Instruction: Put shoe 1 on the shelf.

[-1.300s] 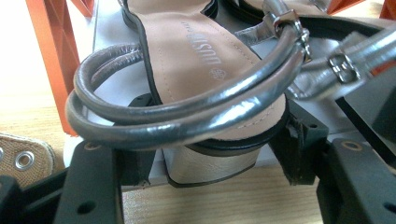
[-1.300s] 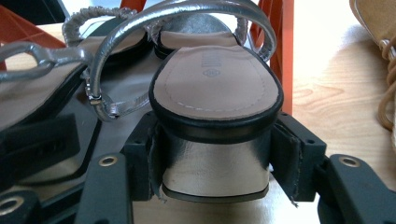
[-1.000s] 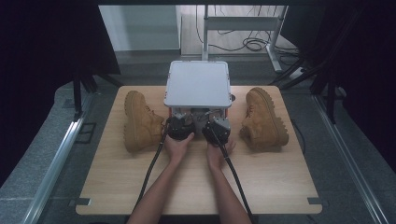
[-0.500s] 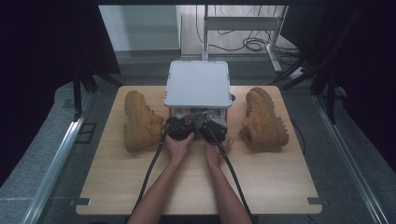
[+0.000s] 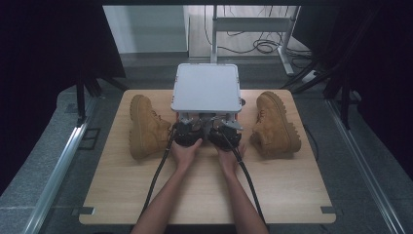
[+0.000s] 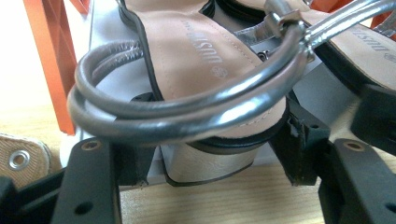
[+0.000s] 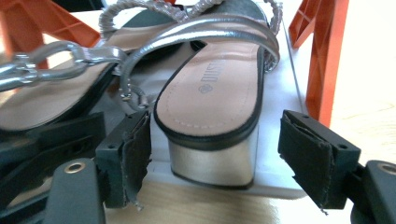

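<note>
Sandals on the rack's low shelf, one gripped and one let go

Left gripper [image 6: 217,161]: fingers [image 6: 299,144] look clenched on the heel of the left sandal [image 6: 205,51], which sits on the shelf under the rack [image 5: 206,87]. Its strap [image 6: 187,112] loops across the fingers, so a pull could snag it and tip the shoe. Right gripper [image 7: 238,158]: fingers [image 7: 130,149] have just been opening and stand released, either side of the right sandal [image 7: 219,98] heel without touching. Close off-centre and that heel twists out. The straps lie tangled close together, so dragging one sandal may haul the other. Orange legs crowd both sides, and the boots [image 5: 146,127] flank the rack on the surface [image 5: 122,185].
</note>
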A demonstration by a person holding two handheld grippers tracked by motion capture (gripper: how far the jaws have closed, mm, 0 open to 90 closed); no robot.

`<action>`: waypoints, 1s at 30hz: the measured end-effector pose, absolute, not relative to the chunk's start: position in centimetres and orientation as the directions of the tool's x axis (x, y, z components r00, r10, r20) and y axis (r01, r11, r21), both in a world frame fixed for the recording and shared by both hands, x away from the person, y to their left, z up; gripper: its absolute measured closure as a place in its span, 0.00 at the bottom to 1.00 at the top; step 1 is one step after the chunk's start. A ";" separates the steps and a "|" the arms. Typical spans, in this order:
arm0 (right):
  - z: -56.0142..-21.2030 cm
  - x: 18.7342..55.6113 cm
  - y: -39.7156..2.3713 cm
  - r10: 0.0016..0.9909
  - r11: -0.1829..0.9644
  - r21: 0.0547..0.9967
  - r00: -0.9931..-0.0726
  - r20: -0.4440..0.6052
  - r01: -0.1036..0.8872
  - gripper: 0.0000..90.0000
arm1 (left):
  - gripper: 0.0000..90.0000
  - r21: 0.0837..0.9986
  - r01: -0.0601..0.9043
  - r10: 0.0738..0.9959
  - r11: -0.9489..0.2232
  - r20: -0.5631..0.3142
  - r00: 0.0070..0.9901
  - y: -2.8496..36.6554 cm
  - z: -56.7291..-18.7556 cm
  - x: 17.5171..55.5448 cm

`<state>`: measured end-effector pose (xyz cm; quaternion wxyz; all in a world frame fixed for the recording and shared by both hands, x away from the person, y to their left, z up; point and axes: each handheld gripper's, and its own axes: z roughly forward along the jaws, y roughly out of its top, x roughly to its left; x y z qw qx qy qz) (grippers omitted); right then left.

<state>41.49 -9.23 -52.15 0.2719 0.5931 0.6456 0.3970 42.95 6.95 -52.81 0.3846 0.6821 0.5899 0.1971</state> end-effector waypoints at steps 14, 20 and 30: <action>-50.3 38.5 -12.2 0.964 -0.033 0.886 -0.218 0.150 0.463 0.52 | 0.36 0.768 0.641 0.944 -0.018 -0.197 0.263 7.5 -52.1 41.1; -50.3 38.1 -13.2 0.962 -0.053 0.888 -0.214 0.168 0.456 0.72 | 0.44 0.791 0.612 0.959 -0.005 -0.170 0.228 8.5 -51.6 39.3; -51.1 38.2 -13.2 0.957 -0.032 0.878 -0.240 0.165 0.478 0.92 | 0.93 0.823 0.567 0.969 0.022 -0.157 0.189 10.3 -52.2 38.2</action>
